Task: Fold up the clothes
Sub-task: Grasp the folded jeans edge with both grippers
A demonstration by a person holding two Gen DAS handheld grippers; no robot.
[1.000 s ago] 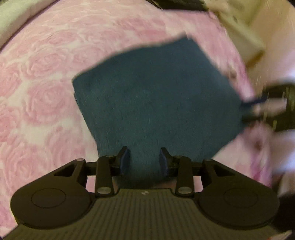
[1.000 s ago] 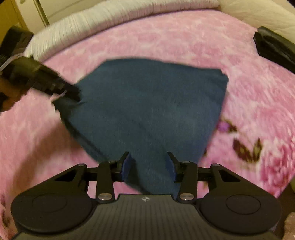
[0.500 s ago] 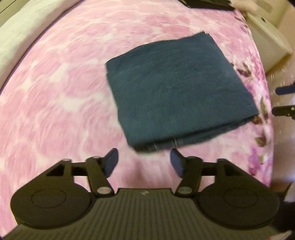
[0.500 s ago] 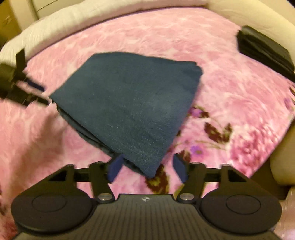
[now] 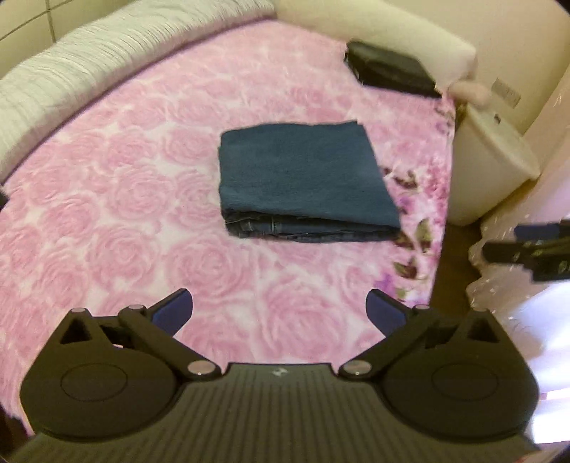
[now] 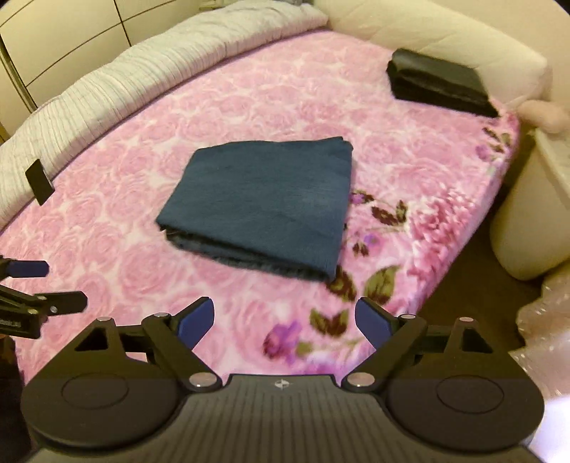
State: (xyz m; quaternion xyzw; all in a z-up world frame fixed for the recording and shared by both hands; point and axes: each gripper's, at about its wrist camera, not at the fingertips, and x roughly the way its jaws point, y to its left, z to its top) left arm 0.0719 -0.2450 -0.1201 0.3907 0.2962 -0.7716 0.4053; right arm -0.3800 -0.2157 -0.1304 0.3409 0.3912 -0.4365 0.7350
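A dark blue pair of jeans [image 5: 302, 181] lies folded into a flat rectangle on the pink rose-patterned bed [image 5: 124, 199], with its stacked layers facing me. It shows in the right wrist view too, jeans [image 6: 263, 203] near the bed's middle. My left gripper [image 5: 279, 313] hangs open well back from the jeans, nothing between its blue pads. My right gripper [image 6: 285, 320] is open as well, pulled back over the bed's near corner. Each gripper appears at the edge of the other's view: the right gripper [image 5: 527, 242], the left gripper [image 6: 39, 285].
A folded black garment [image 6: 438, 82] rests at the bed's far corner by a cream headboard cushion [image 6: 427, 32]. A ribbed white duvet [image 6: 142, 78] runs along the far side. A white bin [image 5: 495, 160] stands beside the bed, and crinkled plastic [image 6: 545, 313] lies on the floor.
Both grippers let go of the jeans, opened wide and pulled back. The jeans now lie flat and folded on the bed instead of hanging from the fingers.
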